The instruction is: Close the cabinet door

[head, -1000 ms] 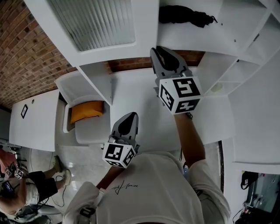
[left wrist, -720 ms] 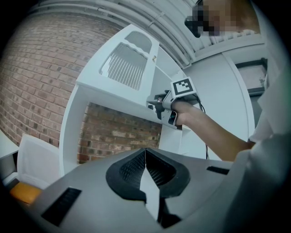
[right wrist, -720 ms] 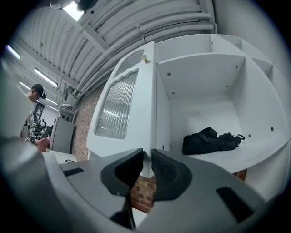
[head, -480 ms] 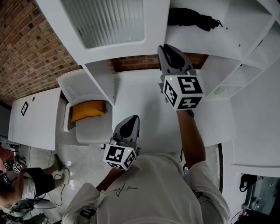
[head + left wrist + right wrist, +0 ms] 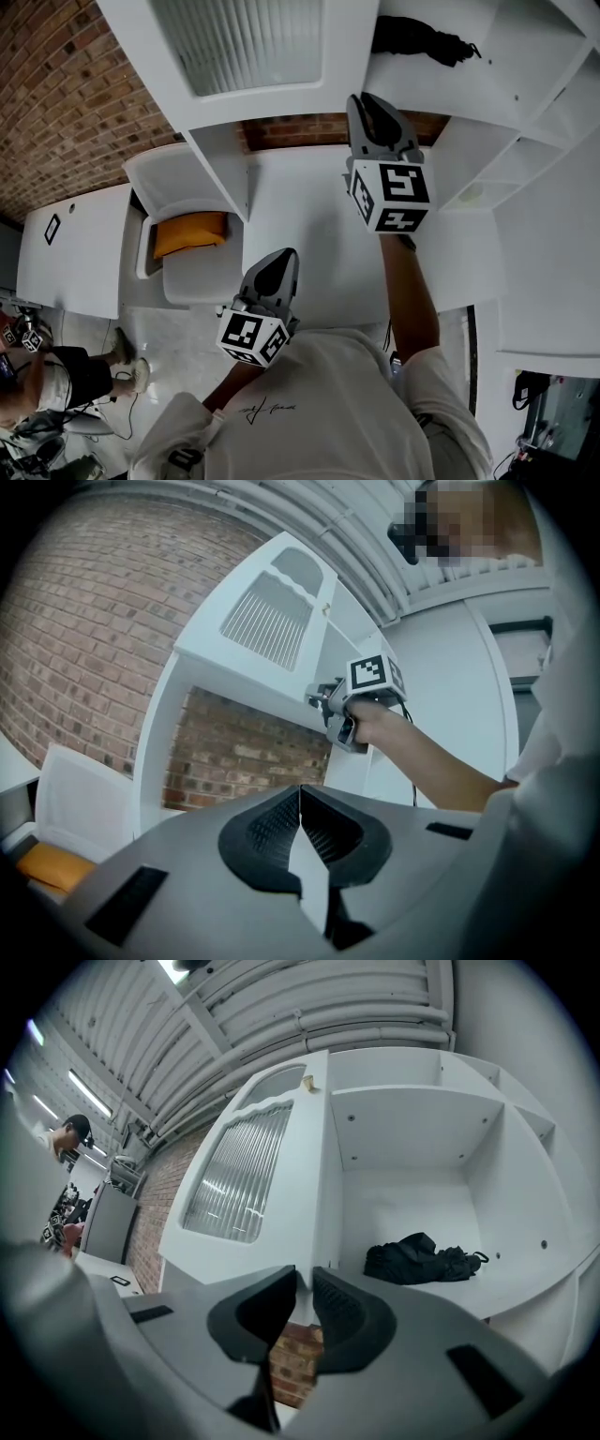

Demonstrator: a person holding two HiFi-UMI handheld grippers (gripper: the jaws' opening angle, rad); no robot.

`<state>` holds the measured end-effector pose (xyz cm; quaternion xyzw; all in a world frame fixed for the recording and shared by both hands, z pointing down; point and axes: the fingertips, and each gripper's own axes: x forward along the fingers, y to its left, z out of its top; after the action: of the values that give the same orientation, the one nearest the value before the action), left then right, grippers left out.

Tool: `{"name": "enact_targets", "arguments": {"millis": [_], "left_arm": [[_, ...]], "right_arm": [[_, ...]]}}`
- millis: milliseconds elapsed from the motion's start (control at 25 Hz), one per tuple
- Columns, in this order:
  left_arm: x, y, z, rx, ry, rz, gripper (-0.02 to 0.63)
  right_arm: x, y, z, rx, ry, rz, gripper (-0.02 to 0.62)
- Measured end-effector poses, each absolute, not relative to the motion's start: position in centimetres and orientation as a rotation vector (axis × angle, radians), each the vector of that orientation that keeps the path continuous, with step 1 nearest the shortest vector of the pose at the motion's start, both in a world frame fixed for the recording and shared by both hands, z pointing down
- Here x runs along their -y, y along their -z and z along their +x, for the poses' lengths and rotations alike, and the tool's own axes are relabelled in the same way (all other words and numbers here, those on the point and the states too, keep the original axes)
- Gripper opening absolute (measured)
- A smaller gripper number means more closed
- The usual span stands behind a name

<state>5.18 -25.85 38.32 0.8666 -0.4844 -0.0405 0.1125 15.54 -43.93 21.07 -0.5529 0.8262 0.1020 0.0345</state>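
Tongs (image 5: 306,1283) narrowly parted just below the open cabinet door (image 5: 253,1176)

The person wears a white short-sleeved T-shirt (image 5: 319,403) with a small dark script mark on the chest. The left gripper (image 5: 283,255) and right gripper (image 5: 367,99) are grey, wedge-shaped shells with black ribbed pads (image 5: 333,832). Each ends at the near side in a white cube (image 5: 392,195) printed with black square markers. A thin dark cable (image 5: 413,785) hangs by the right forearm.
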Motion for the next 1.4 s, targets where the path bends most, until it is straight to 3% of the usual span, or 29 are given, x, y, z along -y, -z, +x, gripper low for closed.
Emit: {"name": "enact_targets", "arguments": {"millis": [440, 1400], "left_arm": [[23.9, -38.0, 4.4, 1.4, 0.095, 2.555, 0.017], [20.0, -38.3, -0.9, 1.414, 0.02, 2.578, 0.017]], "right_arm": [[43.5, -21.3, 15.5, -2.529, -0.504, -1.855, 0.059], [34.0, -30.1, 14.0, -2.634, -0.154, -1.866, 0.029]]}}
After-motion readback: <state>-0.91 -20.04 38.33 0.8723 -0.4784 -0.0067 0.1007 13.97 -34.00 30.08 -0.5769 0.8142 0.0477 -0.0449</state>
